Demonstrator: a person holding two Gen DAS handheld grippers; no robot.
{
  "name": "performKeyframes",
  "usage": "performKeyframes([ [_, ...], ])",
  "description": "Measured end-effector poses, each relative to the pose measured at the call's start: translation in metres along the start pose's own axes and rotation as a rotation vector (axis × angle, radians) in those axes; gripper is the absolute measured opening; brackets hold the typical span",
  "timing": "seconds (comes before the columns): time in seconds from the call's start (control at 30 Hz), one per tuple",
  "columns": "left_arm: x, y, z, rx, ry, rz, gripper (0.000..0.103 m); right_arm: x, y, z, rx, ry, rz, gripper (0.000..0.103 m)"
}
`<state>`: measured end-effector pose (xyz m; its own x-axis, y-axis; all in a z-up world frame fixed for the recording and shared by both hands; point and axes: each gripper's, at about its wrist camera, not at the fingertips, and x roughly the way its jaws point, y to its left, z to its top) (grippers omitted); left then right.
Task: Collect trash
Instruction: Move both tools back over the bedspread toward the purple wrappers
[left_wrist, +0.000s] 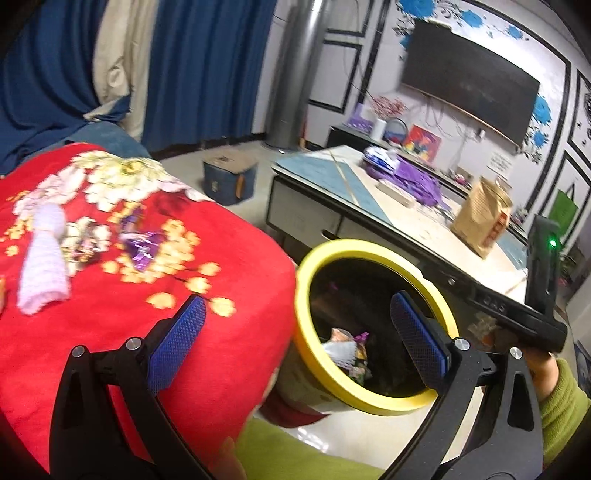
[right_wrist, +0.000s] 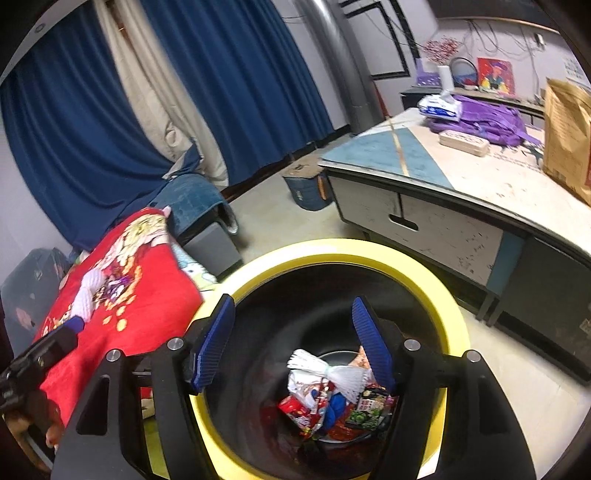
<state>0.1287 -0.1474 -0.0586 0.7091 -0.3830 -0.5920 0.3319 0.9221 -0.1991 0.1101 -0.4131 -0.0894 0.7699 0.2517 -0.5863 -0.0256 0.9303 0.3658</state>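
right gripper: I'm hovering it over the yellow-rimmed bin, fingers apart, empty, for dropping.
left gripper: fingers apart, empty, I'm aiming toward the purple wrapper beside the bin.

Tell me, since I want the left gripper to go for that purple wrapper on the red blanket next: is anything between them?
Nothing visible blocks it. The left gripper is open and empty, and only bare red blanket lies between it and the purple wrapper. The white knitted cloth sits off to the side.
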Motion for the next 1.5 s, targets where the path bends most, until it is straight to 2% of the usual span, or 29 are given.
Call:
performKeyframes([
  [0.57, -0.053, 0.049, 0.006, -0.077, -0.155, 0.141, 0.092, 0.004, 0.083, -0.014, -0.189, 0.048, 0.098, 0.066],
  [0.97, -0.074, 0.082, 0.006, -0.149, -0.205, 0.224, 0.092, 0.007, 0.124, -0.022, -0.282, 0.076, 0.154, 0.069],
  [1.5, -0.092, 0.131, 0.001, -0.264, -0.223, 0.333, 0.092, 0.025, 0.185, -0.024, -0.416, 0.115, 0.233, 0.07],
])
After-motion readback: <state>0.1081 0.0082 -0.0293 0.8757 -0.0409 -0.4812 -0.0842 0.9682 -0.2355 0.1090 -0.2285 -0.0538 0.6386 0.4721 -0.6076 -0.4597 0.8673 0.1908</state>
